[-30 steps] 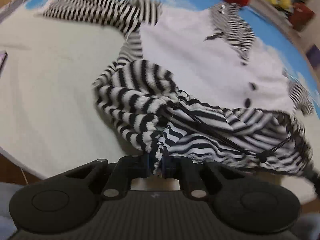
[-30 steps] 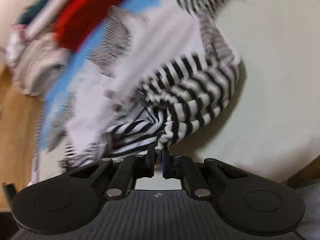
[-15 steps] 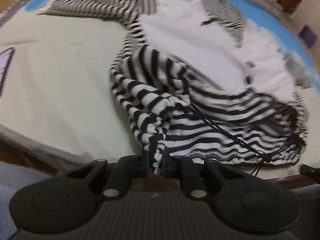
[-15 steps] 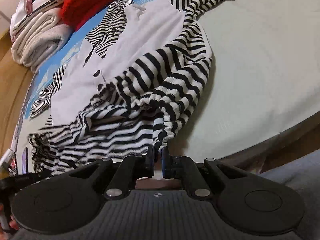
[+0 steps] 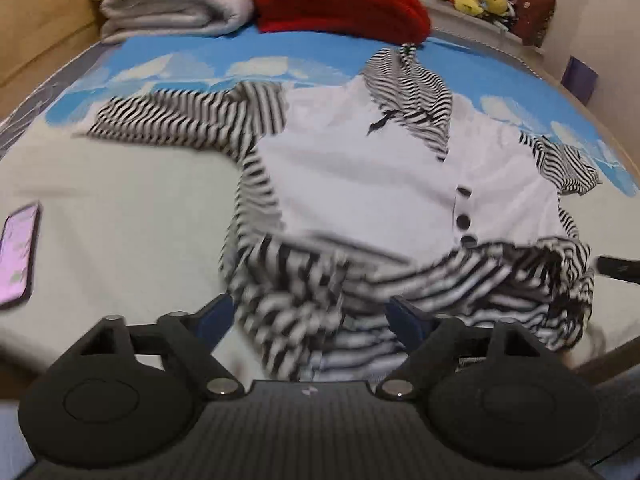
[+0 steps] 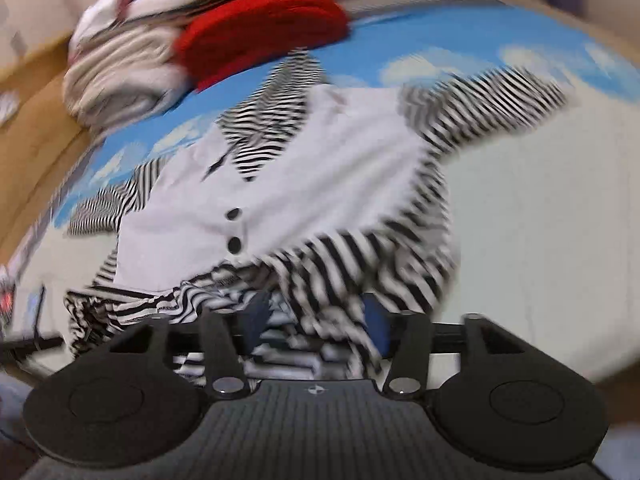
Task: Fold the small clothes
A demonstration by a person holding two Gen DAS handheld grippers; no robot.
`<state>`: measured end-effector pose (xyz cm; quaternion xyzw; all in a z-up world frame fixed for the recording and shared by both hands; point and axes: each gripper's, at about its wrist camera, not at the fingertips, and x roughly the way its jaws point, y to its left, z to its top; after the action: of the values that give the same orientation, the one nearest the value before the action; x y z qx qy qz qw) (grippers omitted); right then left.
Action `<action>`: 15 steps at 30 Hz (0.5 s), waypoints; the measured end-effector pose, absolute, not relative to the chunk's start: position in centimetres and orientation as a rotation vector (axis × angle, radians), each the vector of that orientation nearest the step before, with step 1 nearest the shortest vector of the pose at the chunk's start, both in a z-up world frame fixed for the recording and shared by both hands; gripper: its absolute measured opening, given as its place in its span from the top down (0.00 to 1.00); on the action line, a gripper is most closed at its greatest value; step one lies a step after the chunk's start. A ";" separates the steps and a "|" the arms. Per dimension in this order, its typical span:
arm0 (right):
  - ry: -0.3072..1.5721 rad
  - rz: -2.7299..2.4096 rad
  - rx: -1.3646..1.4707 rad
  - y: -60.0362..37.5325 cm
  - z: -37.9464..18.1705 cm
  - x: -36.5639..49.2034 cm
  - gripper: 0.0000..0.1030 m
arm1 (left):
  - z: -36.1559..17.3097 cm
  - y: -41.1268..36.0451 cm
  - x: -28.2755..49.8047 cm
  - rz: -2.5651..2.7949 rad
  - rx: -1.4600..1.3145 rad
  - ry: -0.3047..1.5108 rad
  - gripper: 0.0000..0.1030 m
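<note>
Both grippers open, nothing held. Our left gripper (image 5: 308, 314) has its jaws spread wide around the bunched near hem; our right gripper (image 6: 316, 318) is parted too, striped cloth lying loose between the blue pads (image 6: 374, 320). The small black-and-white striped top with a white buttoned vest front (image 5: 360, 176) lies face up on the bed's cream and blue cloud-print cover (image 5: 120, 208), collar toward the folded red knit (image 5: 340, 0) and rolled cream blanket (image 5: 172, 0), sleeves out to either side, bottom hem rumpled up over the lower body at the near edge. Pink-screened phone (image 5: 18, 252) sits well off to the left on the cover. We judge this as the bottom-up fold just laid: hem doubled back, but messy and not squared. Next move, in our view: either regrip the hem corners and flatten the fold, or take a sleeve and bring it across the chest. Needs pinching one layer only and keeping the doubled hem from dragging. Both views are motion-blurred, so exact hem contact with the pads is unclear.
</note>
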<state>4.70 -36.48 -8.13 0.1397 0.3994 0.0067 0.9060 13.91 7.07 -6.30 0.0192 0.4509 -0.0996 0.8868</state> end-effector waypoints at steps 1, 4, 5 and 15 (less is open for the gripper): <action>0.839 0.020 0.248 -35.6 -8.6 5.8 0.39 | -6.5 6.8 14.9 -0.207 0.032 0.950 0.07; 0.916 0.016 0.094 -33.0 -11.2 9.0 0.40 | -8.5 6.3 18.3 -0.185 0.012 1.036 0.07; 0.941 0.018 0.039 -32.4 -11.9 9.2 0.57 | -9.4 6.3 19.0 -0.157 0.032 1.060 0.13; 0.974 0.191 -0.034 -34.2 -10.2 0.2 0.87 | -10.8 8.7 13.5 -0.250 0.155 1.138 0.67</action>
<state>0.24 -34.19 -10.22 -0.0162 0.4673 0.0915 0.8792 13.47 8.72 -10.80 0.0730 0.5366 -0.1180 0.8323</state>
